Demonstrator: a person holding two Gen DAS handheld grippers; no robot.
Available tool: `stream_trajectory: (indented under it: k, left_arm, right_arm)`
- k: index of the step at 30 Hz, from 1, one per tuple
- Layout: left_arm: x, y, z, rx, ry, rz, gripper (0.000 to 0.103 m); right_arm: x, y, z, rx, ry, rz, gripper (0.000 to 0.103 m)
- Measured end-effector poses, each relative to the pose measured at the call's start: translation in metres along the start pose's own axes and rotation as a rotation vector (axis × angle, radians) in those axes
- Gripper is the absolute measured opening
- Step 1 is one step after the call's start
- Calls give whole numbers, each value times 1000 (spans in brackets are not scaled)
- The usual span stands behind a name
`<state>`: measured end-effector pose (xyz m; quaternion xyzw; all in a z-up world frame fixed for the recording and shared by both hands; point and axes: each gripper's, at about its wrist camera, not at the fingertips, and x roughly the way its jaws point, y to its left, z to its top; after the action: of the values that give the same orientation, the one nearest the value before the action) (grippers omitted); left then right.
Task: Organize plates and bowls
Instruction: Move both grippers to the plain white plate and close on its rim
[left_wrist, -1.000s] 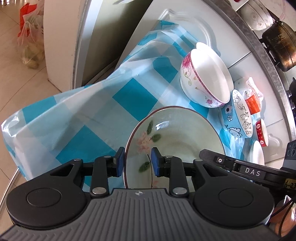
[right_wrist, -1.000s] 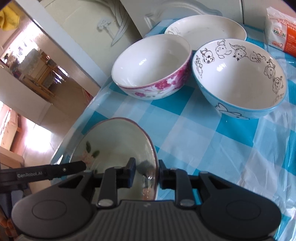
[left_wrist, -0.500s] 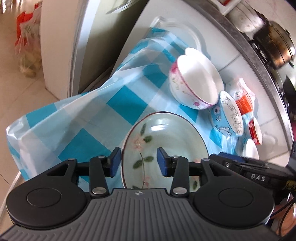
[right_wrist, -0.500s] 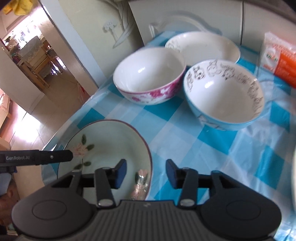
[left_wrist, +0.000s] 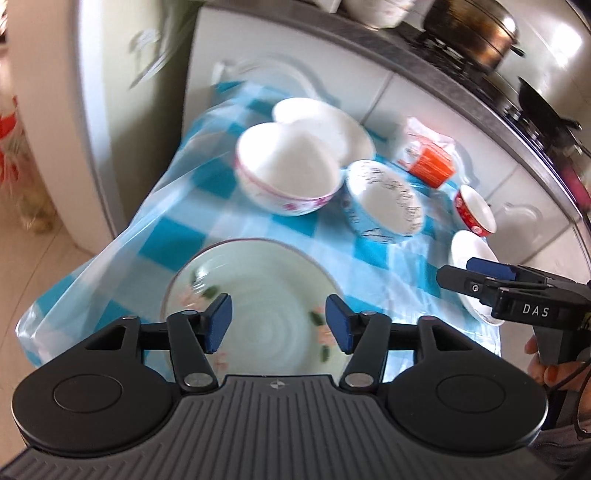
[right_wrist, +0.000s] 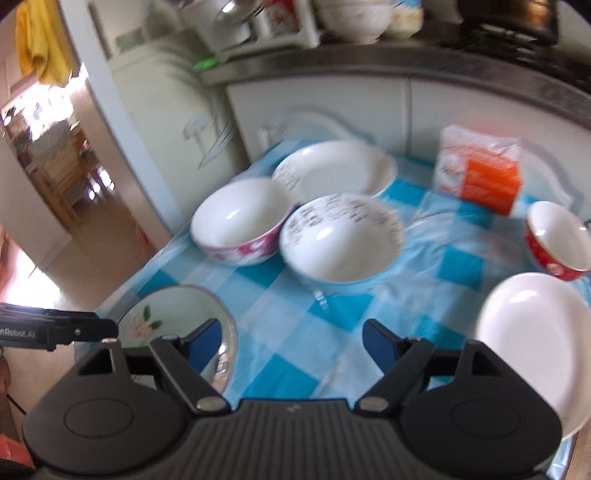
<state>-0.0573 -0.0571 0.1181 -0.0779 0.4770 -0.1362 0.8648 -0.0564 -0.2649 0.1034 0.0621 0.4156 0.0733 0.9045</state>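
Note:
A pale green flowered plate lies flat on the blue checked tablecloth, just below my open, empty left gripper; it also shows at the lower left of the right wrist view. My right gripper is open and empty above the cloth, to the right of that plate. Beyond stand a pink-flowered bowl, a blue cartoon bowl, a white plate, a red bowl and a white dish.
An orange and white packet stands at the back of the table. White cabinets and a counter with pots lie behind. A fridge stands at the left, with floor beyond the table edge.
Both grippers have let go of the green plate, opened wide and pulled back and up. The plate now lies flat on the cloth.

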Motion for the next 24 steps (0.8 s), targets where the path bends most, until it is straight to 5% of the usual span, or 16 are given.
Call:
stream_trajectory:
  k: [8,24]
  left_arm:
    - [0,-66,4,132,-13,-34,95]
    - [60,-181,-17,253,70,-98,99]
  right_arm:
    - [-37,-59,-19,134,-90,-38,92]
    - [-98,-177,-89,406,-156,-228,93]
